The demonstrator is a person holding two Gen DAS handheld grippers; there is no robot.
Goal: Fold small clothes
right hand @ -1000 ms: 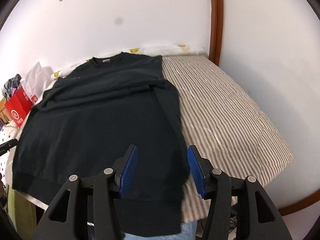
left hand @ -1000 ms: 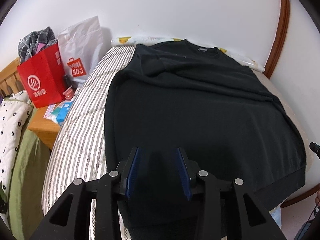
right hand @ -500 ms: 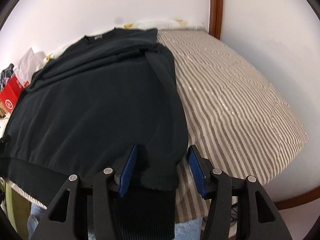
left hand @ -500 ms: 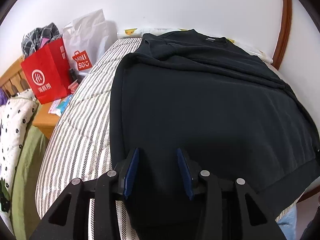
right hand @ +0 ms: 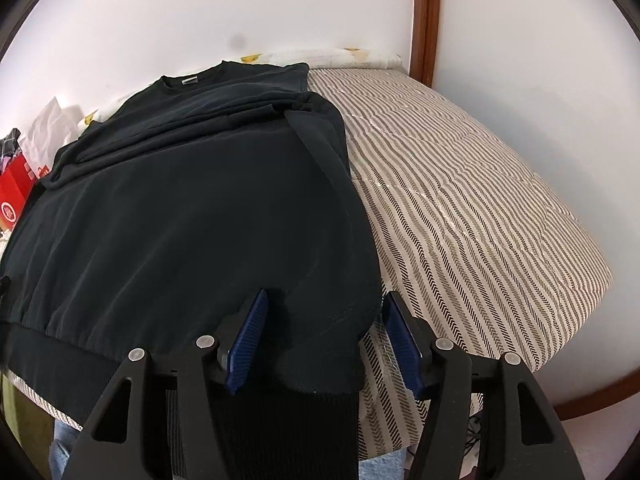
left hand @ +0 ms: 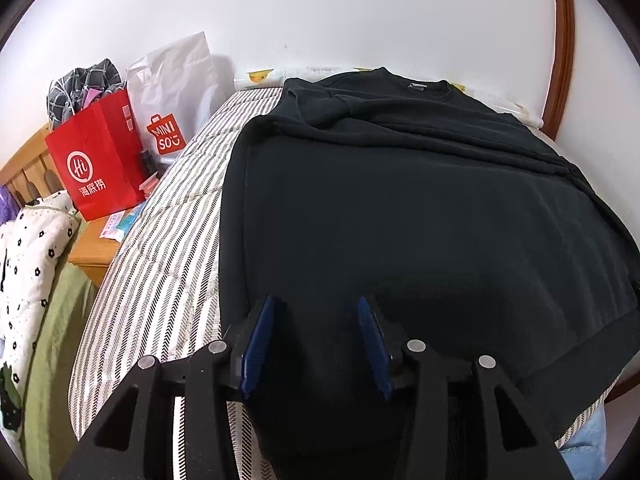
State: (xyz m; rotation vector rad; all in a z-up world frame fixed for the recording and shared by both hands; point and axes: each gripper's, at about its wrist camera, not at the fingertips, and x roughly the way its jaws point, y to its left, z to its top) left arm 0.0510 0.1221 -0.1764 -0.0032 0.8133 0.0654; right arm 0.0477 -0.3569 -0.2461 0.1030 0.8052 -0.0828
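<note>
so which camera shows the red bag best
The left wrist view. There the red bag stands whole on the wooden stand beside the bed, its white logo facing the camera. In the right wrist view only a sliver of the bag shows at the left edge, cut off by the frame and partly hidden behind the black sweater.

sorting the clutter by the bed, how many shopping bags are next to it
2, both on the wooden bedside table left of the mattress: a red paper bag in front, and a white Miniso bag behind it against the wall. Others may be hidden behind them.
</note>
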